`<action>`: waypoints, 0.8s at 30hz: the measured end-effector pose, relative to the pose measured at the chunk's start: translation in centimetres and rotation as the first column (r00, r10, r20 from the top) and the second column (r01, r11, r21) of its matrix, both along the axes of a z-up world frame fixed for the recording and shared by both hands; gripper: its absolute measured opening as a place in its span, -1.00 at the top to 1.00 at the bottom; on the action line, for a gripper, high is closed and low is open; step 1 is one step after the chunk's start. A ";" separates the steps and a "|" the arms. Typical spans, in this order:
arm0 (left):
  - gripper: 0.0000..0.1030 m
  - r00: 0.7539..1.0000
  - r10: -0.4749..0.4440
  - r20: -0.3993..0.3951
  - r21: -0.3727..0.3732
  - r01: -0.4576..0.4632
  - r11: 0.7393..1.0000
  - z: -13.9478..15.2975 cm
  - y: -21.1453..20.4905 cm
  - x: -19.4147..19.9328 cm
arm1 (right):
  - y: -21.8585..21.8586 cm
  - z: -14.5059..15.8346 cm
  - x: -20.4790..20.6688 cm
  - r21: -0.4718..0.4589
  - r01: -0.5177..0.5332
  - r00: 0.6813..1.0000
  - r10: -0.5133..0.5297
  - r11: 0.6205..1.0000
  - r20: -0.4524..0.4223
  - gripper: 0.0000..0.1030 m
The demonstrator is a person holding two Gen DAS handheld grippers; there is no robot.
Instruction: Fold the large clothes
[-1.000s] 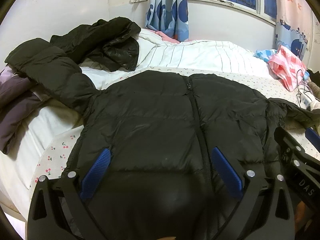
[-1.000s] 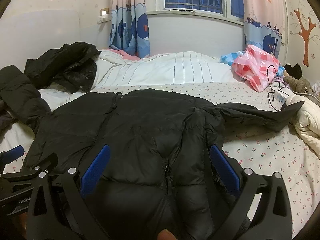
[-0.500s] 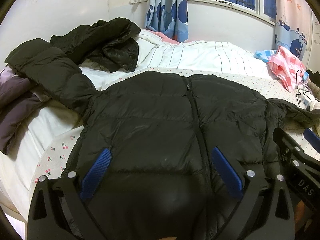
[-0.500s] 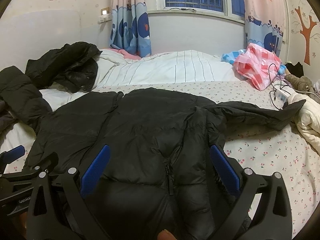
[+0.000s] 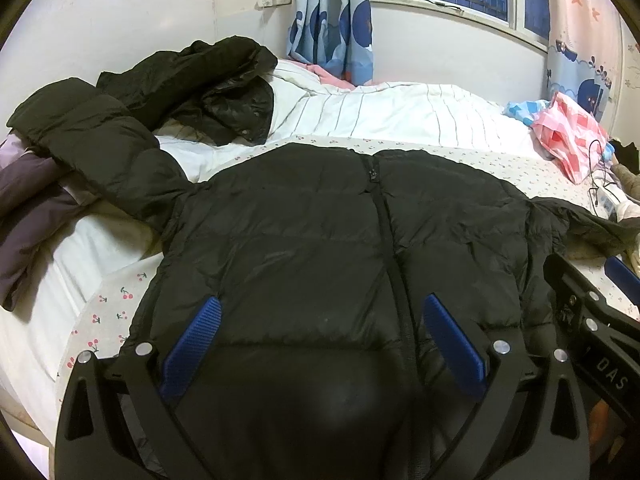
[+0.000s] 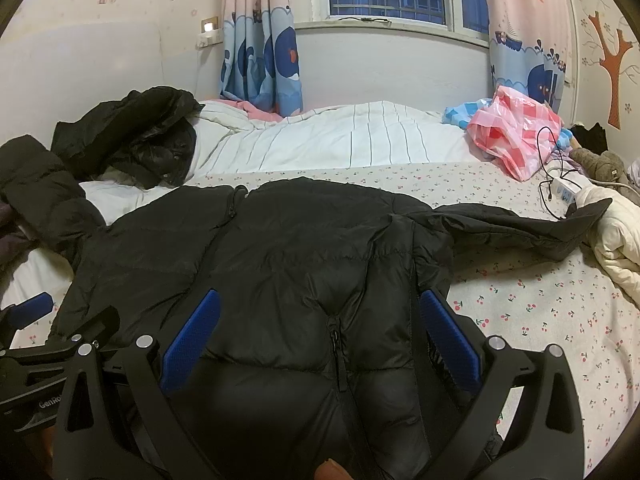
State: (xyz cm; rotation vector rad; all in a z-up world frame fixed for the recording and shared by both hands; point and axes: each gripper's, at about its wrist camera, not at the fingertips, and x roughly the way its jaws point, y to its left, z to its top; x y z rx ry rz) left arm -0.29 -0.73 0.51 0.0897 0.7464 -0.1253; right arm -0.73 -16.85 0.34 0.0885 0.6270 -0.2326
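Bed with cherry-print sheet [image 6: 540, 300]. On it: black quilted puffer jacket [image 6: 312, 248] spread flat, zipper up; white striped duvet [image 6: 340, 140] behind; second crumpled black coat [image 5: 200, 88] at left; pink checked plastic bag [image 6: 516, 132] and white power strip [image 6: 564, 192] at right.

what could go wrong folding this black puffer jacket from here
1. The right sleeve lies stretched out with its cuff next to the charger cable and power strip; pulling it in could drag them.
2. The left sleeve lies up over a pile of other clothes beside a second dark jacket, so it may snag.
3. The puffy jacket may slip from the open jaws.
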 end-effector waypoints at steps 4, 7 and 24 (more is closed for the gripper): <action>-0.89 1.000 0.000 0.000 0.000 0.000 1.000 0.0 0.1 0.0 | 0.0 0.0 0.0 0.000 0.000 1.000 0.000 1.000 0.000 -0.87; -0.89 1.000 -0.006 -0.004 -0.016 0.006 1.000 0.0 0.2 0.0 | 0.0 0.0 0.0 0.001 0.001 1.000 -0.001 1.000 0.000 -0.87; -0.89 1.000 -0.003 -0.009 -0.030 0.003 1.000 0.0 0.3 0.3 | 0.0 -0.1 0.0 0.011 0.002 1.000 -0.002 1.000 0.001 -0.87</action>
